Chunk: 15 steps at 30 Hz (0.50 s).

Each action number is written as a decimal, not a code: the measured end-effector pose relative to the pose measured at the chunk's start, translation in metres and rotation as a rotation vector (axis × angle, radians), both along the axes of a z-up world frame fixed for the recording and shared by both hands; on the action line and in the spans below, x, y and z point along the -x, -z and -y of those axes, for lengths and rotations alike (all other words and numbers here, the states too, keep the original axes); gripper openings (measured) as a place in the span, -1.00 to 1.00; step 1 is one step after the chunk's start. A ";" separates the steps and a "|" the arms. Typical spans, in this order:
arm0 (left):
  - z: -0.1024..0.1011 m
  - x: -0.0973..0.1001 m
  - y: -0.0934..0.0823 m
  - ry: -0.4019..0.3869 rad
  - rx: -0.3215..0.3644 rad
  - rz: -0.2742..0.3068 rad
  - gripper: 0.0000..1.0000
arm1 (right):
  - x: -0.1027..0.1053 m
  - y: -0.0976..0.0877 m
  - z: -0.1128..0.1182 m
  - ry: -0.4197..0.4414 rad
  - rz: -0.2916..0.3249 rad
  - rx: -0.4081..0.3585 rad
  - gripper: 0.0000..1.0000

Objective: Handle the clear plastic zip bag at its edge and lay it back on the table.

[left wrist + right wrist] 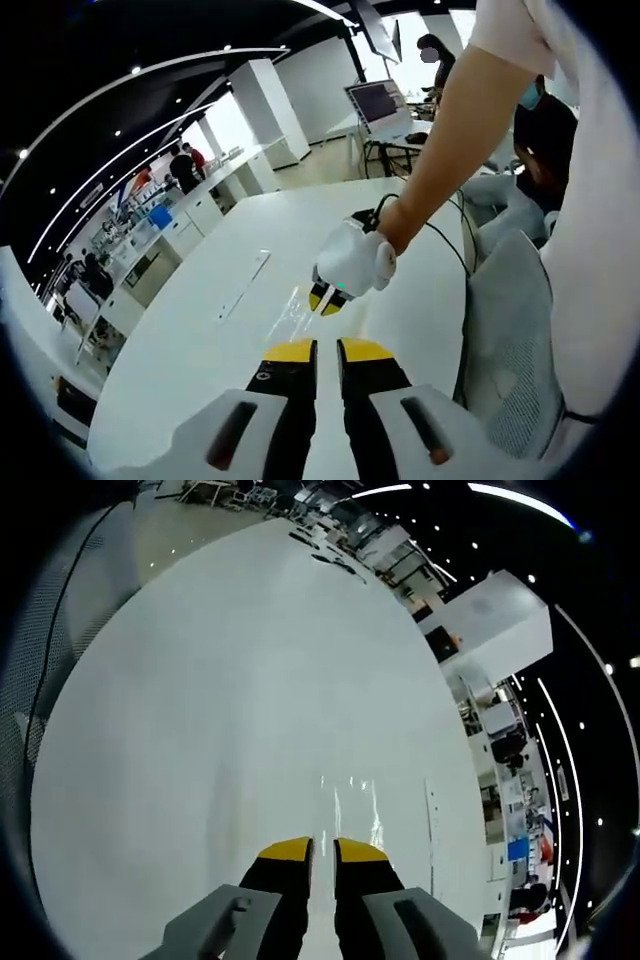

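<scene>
— Where's the zip bag lying?
— Flat on the white table, just ahead of your left gripper, jaws nearly together, empty. Your right gripper sits at its edge; whether it grips, I cannot tell.
— Handling?
— Likely light, limp, slippery; pinch the rim.

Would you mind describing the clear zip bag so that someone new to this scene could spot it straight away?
Start at the large white table. In the left gripper view, the right hand-held gripper points its yellow tips down at the tabletop, and the clear plastic zip bag lies beside them. Unlike the opaque white strip nearby, it is see-through and shows mainly as glossy reflections.
</scene>
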State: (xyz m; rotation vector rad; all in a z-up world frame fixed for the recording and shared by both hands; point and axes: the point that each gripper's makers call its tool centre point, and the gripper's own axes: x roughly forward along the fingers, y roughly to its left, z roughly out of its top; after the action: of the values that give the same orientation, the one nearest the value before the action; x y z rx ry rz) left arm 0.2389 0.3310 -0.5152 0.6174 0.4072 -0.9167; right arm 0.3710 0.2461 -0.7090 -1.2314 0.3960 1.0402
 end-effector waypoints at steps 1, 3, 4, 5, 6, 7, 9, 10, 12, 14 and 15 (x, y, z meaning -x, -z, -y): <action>0.000 0.000 0.000 0.000 0.000 -0.001 -0.89 | 0.001 0.000 0.000 0.001 -0.002 -0.003 -0.91; 0.000 0.001 0.000 0.001 0.000 -0.001 -0.89 | 0.003 0.001 0.000 0.002 -0.007 -0.003 -0.91; 0.001 0.001 0.000 0.001 0.000 -0.002 -0.89 | 0.005 0.003 0.000 0.003 -0.015 -0.003 -0.90; 0.001 0.001 0.000 0.002 0.001 -0.002 -0.89 | 0.005 0.004 0.001 0.004 -0.019 -0.003 -0.89; 0.001 0.001 0.001 0.002 0.001 -0.002 -0.89 | 0.007 0.006 0.001 0.005 -0.032 -0.001 -0.87; 0.001 0.001 0.001 0.002 0.001 -0.003 -0.89 | 0.010 0.010 0.002 0.009 -0.059 0.003 -0.85; 0.002 0.002 0.001 0.004 0.001 -0.004 -0.89 | 0.011 0.011 0.003 0.011 -0.057 0.004 -0.85; 0.002 0.002 0.001 0.005 -0.001 -0.003 -0.89 | 0.012 0.012 0.003 0.015 -0.060 0.000 -0.85; 0.003 0.002 0.001 0.006 0.001 -0.003 -0.89 | 0.014 0.012 0.003 0.012 -0.059 0.003 -0.85; 0.003 0.002 0.001 0.008 -0.001 -0.003 -0.89 | 0.015 0.014 0.003 0.016 -0.068 0.000 -0.85; 0.004 0.002 0.001 0.008 0.000 -0.002 -0.89 | 0.017 0.016 0.003 0.025 -0.088 -0.007 -0.85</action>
State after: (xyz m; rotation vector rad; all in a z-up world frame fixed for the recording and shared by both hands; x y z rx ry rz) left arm 0.2373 0.3273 -0.5158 0.6187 0.4069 -0.9250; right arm 0.3536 0.2428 -0.7250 -1.1746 0.4741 1.0763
